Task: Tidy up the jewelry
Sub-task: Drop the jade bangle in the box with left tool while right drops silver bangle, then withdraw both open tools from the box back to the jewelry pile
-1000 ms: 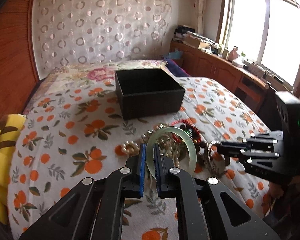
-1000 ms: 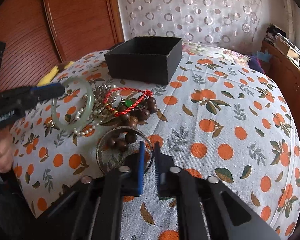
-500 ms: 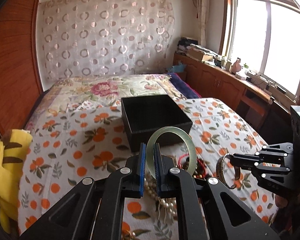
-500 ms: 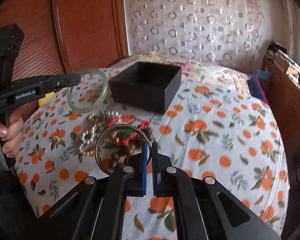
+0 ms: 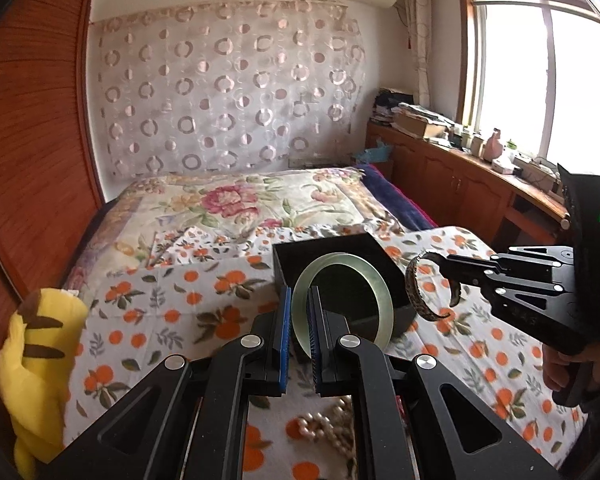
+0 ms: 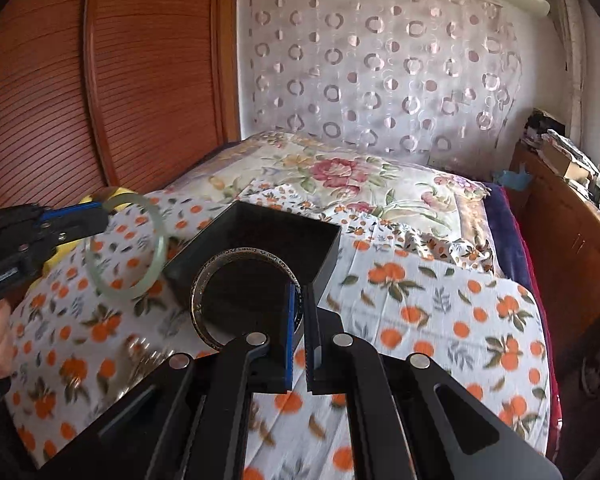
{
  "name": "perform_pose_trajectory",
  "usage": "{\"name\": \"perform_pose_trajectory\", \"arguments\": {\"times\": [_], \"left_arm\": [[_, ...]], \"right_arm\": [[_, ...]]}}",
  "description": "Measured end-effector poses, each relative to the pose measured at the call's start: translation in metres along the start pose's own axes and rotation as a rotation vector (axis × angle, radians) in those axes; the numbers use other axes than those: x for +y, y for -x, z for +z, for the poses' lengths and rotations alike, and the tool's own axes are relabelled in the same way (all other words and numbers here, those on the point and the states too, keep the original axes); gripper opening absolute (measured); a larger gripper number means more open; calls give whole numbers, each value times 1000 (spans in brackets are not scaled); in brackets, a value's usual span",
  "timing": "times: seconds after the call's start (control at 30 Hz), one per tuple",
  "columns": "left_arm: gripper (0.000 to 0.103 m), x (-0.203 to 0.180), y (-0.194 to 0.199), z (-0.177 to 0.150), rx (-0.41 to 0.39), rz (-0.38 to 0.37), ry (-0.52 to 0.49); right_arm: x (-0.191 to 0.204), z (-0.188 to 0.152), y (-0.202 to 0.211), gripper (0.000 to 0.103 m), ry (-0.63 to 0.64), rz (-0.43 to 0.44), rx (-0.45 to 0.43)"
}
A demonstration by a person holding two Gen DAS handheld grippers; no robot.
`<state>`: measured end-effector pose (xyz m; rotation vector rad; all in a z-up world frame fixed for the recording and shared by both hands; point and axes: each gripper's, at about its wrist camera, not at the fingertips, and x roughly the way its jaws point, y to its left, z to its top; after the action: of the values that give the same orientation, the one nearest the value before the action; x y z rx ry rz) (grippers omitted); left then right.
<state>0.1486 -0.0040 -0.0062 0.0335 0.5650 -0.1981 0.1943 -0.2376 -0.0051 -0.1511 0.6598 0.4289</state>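
Left gripper (image 5: 298,300) pinches the jade bangle (image 5: 342,304), right gripper (image 6: 300,292) clamps the metal bangle (image 6: 244,300), both held up in front of the open black box (image 6: 256,252) on the bed (image 6: 440,304)

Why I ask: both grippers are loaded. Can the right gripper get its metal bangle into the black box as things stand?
Probably yes: the black box is open-topped, and the metal bangle in the right gripper looks unobstructed.

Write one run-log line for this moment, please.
left gripper: holds jade bangle | right gripper: holds metal bangle | both near black box
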Motion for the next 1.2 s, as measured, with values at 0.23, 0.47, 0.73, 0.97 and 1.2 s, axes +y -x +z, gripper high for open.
{"name": "perform_pose_trajectory", "arguments": {"times": [0.23,0.47,0.73,0.97,1.2], "left_arm": [[7,7,-13,6,2,25,17],[7,10,-31,11,24,28,30],[7,2,-60,16,62,5,39],[7,-13,-82,16,107,-2,12],[8,-25,-94,14,152,-5,-30]], "right_arm": [[-1,14,-31,5,-15,7,14],[14,15,-56,11,23,39,78],[-1,6,-38,16,-10,31,56],[-16,-8,-13,19,-45,28,24],[-15,-19,1,19,-55,43,3]]}}
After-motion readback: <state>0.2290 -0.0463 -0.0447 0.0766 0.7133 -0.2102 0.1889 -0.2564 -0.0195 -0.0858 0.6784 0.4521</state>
